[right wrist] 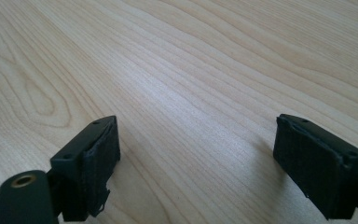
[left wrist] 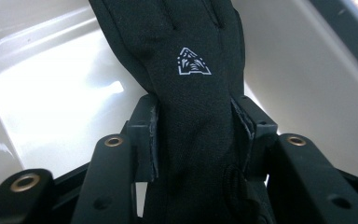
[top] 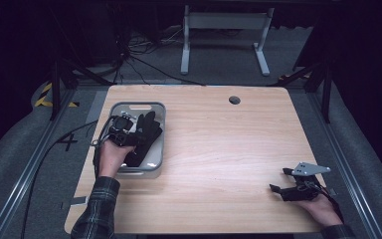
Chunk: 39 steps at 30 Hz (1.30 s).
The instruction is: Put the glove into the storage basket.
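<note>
A black glove (top: 148, 135) with a small white logo lies in the grey tray (top: 139, 105) at the table's left. My left gripper (top: 135, 132) is down in that tray, over the glove. In the left gripper view the glove (left wrist: 191, 51) runs smooth and uncreased up between the two pads (left wrist: 151, 135), its edges just meeting them. The tray's pale floor (left wrist: 51, 93) lies right under it. My right gripper (top: 278, 180) rests near the table's front right edge. In the right gripper view it (right wrist: 196, 135) stands wide open with bare wood between the jaws.
The wooden table (top: 219, 139) has a round cable hole (top: 234, 100) near its far edge. A cable (top: 59, 144) trails off the table's left side to the floor. Behind the table stands a white desk frame (top: 224, 30).
</note>
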Available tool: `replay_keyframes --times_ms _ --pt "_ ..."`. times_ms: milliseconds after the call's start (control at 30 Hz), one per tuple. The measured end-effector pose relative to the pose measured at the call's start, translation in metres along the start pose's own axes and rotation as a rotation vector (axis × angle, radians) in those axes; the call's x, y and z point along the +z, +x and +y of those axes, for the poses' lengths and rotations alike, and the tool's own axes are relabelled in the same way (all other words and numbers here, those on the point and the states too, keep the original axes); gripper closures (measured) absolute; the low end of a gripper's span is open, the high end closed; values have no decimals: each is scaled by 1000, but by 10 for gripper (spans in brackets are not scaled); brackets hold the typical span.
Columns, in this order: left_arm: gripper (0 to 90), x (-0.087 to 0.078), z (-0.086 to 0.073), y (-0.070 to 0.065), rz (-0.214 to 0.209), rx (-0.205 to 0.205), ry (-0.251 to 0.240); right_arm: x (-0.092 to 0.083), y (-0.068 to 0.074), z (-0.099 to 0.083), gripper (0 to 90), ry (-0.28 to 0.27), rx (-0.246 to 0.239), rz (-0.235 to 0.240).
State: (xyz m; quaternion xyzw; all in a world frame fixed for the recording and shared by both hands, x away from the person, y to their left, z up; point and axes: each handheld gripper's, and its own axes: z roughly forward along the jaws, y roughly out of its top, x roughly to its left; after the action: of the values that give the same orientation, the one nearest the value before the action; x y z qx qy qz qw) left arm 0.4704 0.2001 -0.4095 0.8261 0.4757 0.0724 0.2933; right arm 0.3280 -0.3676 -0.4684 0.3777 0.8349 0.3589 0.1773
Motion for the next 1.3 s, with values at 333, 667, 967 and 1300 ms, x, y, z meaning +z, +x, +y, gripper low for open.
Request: replay_keyframes --times_ms 333,667,967,1300 --pt "406 2 -2 8 30 -53 4 0 0 0 149 0 0 0" --pt "248 -17 -1 7 61 -67 -80 0 0 0 149 1 0 0" --pt "186 -29 9 -7 33 -31 -120 0 0 0 149 1 0 1" --pt "150 -37 20 -41 -30 46 -157 0 0 0 148 0 0 1"
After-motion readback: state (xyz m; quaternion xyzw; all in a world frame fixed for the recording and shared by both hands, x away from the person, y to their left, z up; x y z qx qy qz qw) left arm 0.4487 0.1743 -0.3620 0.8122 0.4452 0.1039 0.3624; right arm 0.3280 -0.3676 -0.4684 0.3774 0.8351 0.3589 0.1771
